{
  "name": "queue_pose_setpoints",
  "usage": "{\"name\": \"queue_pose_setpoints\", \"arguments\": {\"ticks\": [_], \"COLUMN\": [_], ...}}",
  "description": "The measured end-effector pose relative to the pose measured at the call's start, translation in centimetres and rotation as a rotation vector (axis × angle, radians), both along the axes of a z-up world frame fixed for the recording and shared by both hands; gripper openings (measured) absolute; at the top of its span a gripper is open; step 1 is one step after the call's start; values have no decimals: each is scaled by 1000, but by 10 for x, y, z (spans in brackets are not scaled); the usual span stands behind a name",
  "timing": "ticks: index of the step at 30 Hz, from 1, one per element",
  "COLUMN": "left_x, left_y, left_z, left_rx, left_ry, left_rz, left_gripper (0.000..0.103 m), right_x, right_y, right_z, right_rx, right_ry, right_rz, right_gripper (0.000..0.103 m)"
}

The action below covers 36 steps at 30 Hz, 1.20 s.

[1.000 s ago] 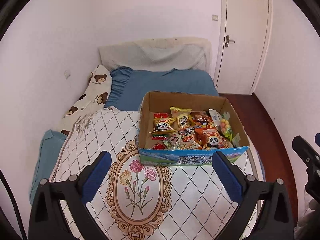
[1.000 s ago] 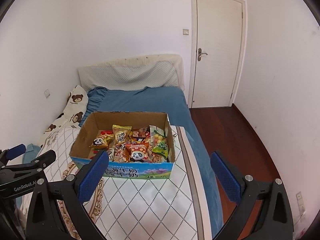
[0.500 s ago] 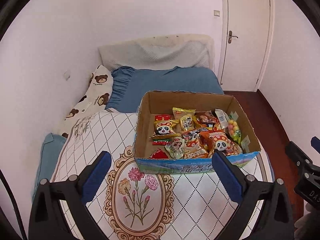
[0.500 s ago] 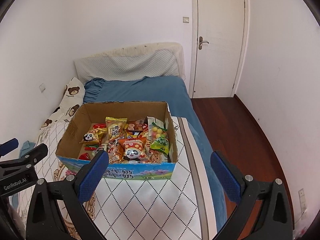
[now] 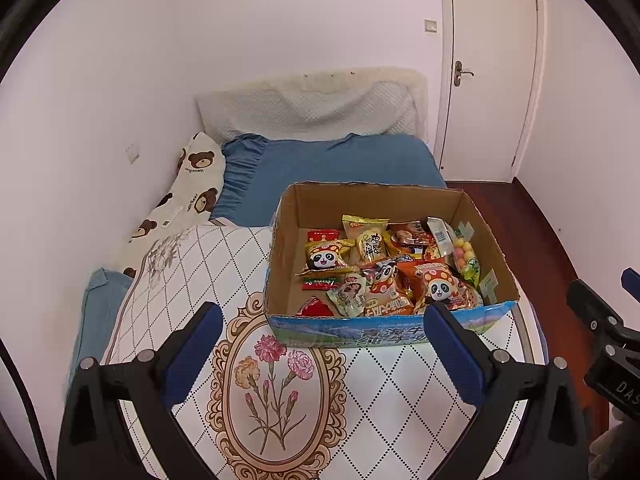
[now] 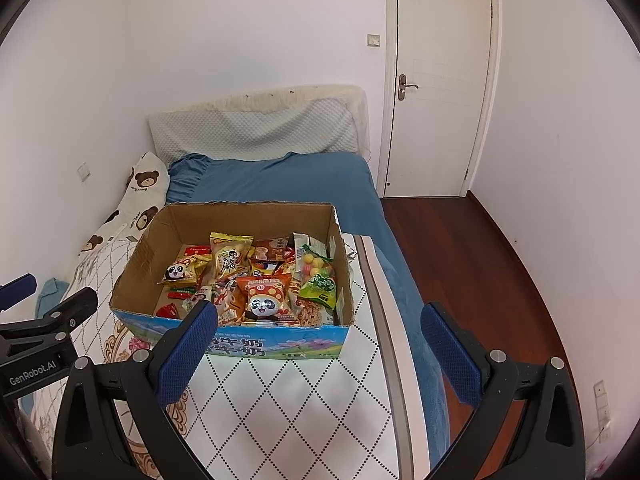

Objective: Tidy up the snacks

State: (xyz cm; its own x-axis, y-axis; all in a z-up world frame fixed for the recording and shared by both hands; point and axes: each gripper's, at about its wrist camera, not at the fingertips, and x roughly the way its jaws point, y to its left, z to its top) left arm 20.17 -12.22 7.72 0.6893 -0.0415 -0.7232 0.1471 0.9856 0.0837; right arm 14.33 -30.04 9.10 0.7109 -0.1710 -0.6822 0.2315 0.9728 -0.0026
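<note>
1. Both jaws stood wide apart, empty: left gripper (image 5: 318, 334), right gripper (image 6: 320, 334).
2. Snack packets (image 6: 262, 276) filled the cardboard box (image 5: 384, 330) on the bed (image 5: 340, 164).
3. Packets looked light, crinkly and slippery; pinch a sealed edge.

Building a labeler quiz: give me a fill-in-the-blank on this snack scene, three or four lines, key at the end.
1. The snack packets lie inside a ____ box.
2. The box sits on the ____.
3. Both the left gripper and the right gripper are ____ and hold nothing.
4. The door in the far wall is ____.

Missing words: cardboard; bed; open; shut
</note>
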Motion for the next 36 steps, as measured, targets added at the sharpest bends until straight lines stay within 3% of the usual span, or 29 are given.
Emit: {"name": "queue_pose_setpoints", "arguments": {"ticks": [36], "left_x": [-8], "left_y": [-12], "left_z": [9], "left_rx": [13], "left_ry": [-31], "left_rz": [-45], "left_gripper": [103], "right_x": [-7], "right_y": [-5], "right_z": [4], "right_rx": [7], "right_ry": [-6], "right_rz": [-4], "right_gripper": [103]}}
